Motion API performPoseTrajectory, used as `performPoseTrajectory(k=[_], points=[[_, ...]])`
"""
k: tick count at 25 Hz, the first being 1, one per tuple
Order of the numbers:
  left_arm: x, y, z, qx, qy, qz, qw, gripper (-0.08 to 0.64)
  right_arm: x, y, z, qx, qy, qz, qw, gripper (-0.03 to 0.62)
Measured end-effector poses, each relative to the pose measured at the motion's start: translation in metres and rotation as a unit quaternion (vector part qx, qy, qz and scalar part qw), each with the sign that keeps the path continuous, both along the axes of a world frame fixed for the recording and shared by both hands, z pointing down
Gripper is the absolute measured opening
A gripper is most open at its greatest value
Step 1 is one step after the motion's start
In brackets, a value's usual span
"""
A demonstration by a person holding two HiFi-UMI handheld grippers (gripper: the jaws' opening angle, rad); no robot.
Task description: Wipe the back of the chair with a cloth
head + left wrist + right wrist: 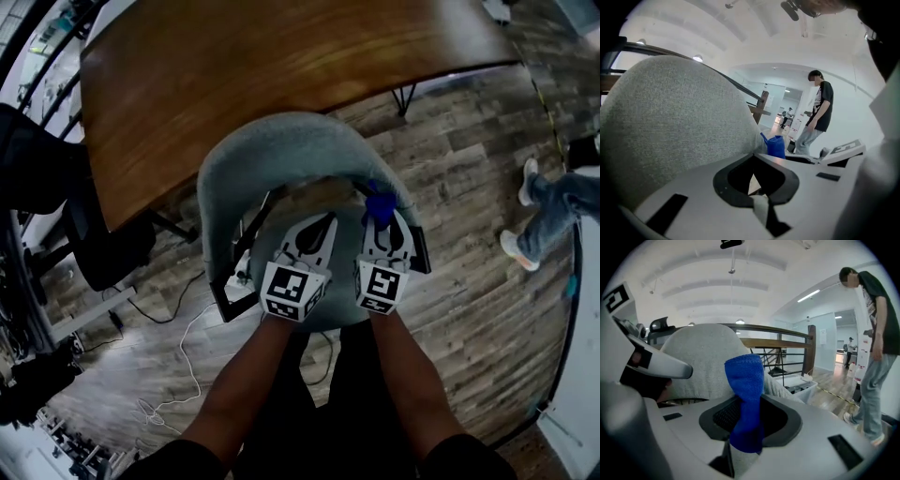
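Note:
The chair's grey fabric back (281, 141) curves in front of me, with both grippers held over the seat just behind it. My right gripper (380, 225) is shut on a blue cloth (379, 204), which stands up out of the jaws (745, 394) close to the right end of the chair back (703, 362). My left gripper (319, 225) is shut with nothing in it. It sits close beside the chair back (670, 136). The blue cloth (776, 146) shows past the back's edge in the left gripper view.
A wooden table (262, 66) stands just beyond the chair. A person (548, 206) stands on the wood floor to the right. A black office chair (56, 187) is at the left, and cables (178, 366) lie on the floor. A railing (787, 341) runs behind.

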State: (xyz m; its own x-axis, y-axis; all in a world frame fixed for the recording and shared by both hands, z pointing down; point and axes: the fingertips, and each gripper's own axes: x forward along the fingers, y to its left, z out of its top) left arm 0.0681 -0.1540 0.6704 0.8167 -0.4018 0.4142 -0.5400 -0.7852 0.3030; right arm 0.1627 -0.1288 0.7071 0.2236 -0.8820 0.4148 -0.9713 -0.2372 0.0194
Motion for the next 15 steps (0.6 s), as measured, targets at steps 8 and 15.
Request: performPoseTrajectory(k=[8,15], points=[[-0.037,0.01,-0.055,-0.001,0.002,-0.086,0.9963,-0.002,-0.048,0.012,-0.082,0.037,-0.017,-0.162,0.986,0.117],[-0.077,0.024,-0.128,0.04,-0.005,-0.179,0.983,-0.002,-0.09,-0.008,-0.157,0.087,-0.008,-0.296,0.951,0.117]])
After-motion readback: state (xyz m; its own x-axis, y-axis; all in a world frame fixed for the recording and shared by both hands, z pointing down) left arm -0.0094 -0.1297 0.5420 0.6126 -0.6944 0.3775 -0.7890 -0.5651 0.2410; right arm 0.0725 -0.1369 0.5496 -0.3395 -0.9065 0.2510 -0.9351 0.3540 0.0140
